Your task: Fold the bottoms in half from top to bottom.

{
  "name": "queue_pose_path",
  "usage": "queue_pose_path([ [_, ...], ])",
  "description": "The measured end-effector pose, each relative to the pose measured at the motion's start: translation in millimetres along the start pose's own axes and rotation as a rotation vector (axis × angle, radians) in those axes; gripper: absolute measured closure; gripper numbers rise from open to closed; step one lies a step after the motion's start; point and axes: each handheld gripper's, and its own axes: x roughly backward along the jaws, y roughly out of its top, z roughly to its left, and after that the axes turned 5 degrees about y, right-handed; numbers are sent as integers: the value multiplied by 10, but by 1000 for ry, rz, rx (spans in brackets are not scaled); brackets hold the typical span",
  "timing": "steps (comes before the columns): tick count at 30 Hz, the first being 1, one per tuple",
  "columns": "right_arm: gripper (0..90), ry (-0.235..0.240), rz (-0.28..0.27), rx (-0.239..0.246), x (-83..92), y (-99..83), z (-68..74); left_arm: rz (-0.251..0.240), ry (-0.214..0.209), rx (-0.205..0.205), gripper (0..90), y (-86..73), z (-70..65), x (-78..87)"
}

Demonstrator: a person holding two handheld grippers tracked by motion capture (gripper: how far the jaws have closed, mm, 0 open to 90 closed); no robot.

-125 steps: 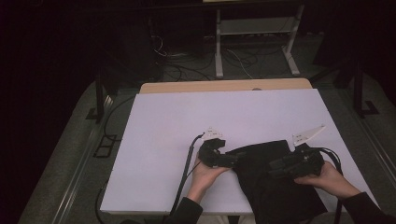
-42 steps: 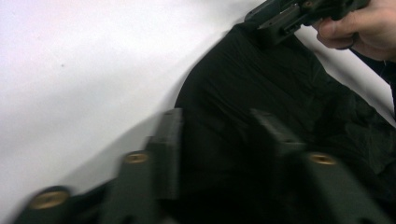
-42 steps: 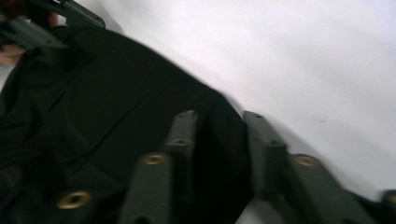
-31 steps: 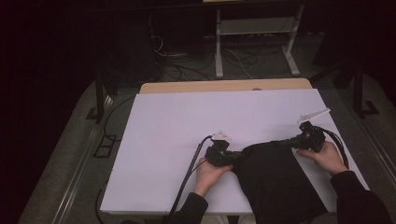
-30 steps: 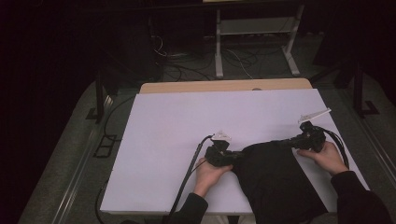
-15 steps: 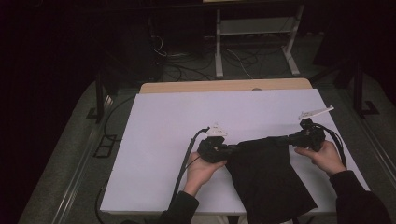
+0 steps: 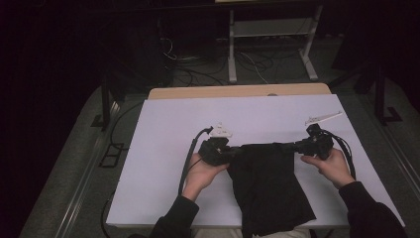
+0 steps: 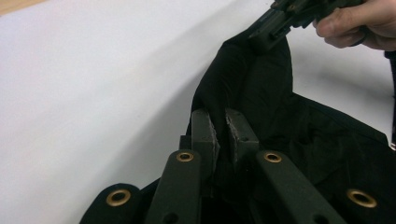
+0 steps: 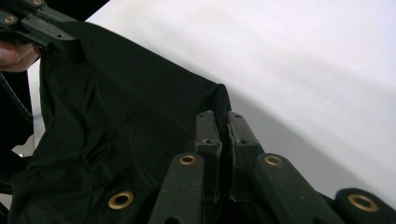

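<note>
Right now I've got the left gripper point(image 7: 236, 152) pinching one top corner of the black cloth point(image 7: 270, 186), jaws pressed tight on the fabric w/ a fold between them. Right gripper point(image 7: 289, 147) pinches the other top corner, jaws likewise clamped on cloth. Top edge runs stretched between the two, above the white table point(image 7: 163, 134); rest of the cloth hangs down over the near table edge, btw my forearms.

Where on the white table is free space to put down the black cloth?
The white table is bare left of the left hand-held gripper, and along the far strip up to the wooden edge. The near right is crowded: the black cloth hangs between the left and right hand-held gripper.
</note>
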Motion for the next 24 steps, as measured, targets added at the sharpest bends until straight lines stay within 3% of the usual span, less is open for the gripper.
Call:
queue_pose_path([
  [7, 835, -2, -10, 2, -22, 112, 42, 11, 22, 1, 829, 44, 107, 39],
  [14, 835, 3, -30, -8, -114, 226, 40, 9, 57, -40, 828, 102, 281, 79],
  [24, 836, -32, -32, -12, -349, 426, 1, 23, 108, 2, 829, 108, 616, -32],
])
